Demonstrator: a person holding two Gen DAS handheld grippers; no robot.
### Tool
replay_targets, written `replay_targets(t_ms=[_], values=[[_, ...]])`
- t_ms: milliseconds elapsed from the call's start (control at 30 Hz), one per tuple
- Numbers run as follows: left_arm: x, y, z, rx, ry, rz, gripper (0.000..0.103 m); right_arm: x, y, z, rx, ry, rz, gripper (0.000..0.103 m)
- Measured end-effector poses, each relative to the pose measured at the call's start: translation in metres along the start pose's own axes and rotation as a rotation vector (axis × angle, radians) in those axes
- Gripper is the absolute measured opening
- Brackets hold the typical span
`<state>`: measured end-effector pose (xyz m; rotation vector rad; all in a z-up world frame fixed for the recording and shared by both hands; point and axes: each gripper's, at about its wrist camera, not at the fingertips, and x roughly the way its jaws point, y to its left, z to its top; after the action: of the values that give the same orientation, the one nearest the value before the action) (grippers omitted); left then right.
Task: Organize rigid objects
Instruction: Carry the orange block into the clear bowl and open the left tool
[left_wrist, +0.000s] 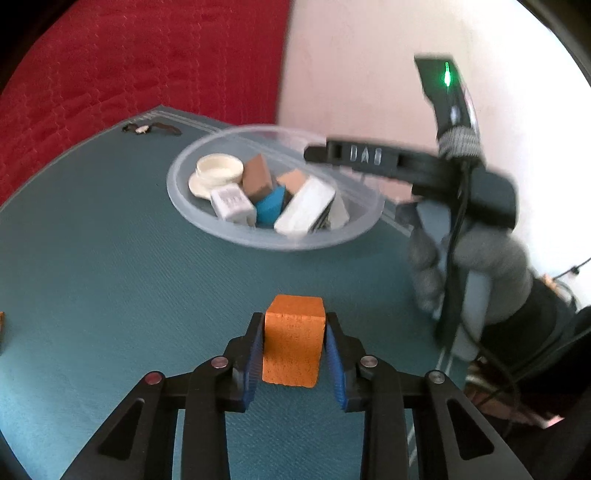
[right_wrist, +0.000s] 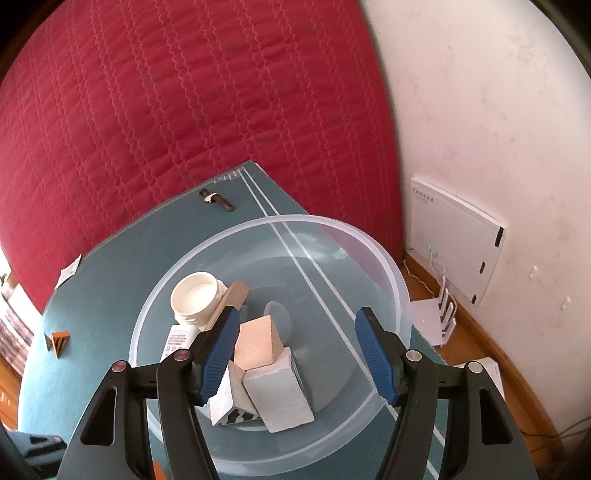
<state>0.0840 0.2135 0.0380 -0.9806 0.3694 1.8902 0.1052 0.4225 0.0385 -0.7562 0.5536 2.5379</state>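
While the left gripper (left_wrist: 294, 345) pinches an orange block (left_wrist: 293, 341) between its blue pads (left_wrist: 255, 360) over the teal mat (left_wrist: 110, 258), the clear bowl (left_wrist: 184, 173) sits at twelve o'clock from it. The right gripper (right_wrist: 299, 354) hangs spread over that bowl (right_wrist: 369, 251), which holds a white jar (right_wrist: 195, 297), wooden blocks (right_wrist: 256, 343) and white boxes (right_wrist: 277, 398). A small orange wedge (right_wrist: 58, 341) lies on the mat at nine o'clock from the bowl.

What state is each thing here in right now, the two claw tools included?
Left gripper: fingers shut on the orange block.
Orange block: held, above the green mat.
Right gripper: fingers open, empty, over the bowl.
Clear bowl: upright on the mat, partly filled.
White jar: lying tilted in the bowl, no lid.
Striped wedge: loose on the mat.
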Motion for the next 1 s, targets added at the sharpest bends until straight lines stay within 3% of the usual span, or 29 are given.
replay_targets(t_ms=[300,667,700,767,1000], values=[[-0.018,-0.006,0.04,0.008,-0.123,-0.002,0.033,-0.002,-0.002,0.001,0.01,-0.008,-0.002,0.066],[0.017,0.004,0.085,-0.013,-0.165,0.022,0.034,-0.006,-0.009,0.002,0.026,-0.025,-0.019,0.066],[0.023,0.008,0.088,-0.028,-0.17,0.024,0.037,-0.006,-0.01,0.002,0.025,-0.027,-0.023,0.066],[0.025,0.012,0.088,-0.054,-0.167,0.046,0.069,-0.008,-0.01,0.002,0.024,-0.035,-0.026,0.066],[0.026,0.028,0.075,-0.097,-0.164,0.137,0.071,-0.009,-0.014,0.003,0.024,-0.043,-0.033,0.066]])
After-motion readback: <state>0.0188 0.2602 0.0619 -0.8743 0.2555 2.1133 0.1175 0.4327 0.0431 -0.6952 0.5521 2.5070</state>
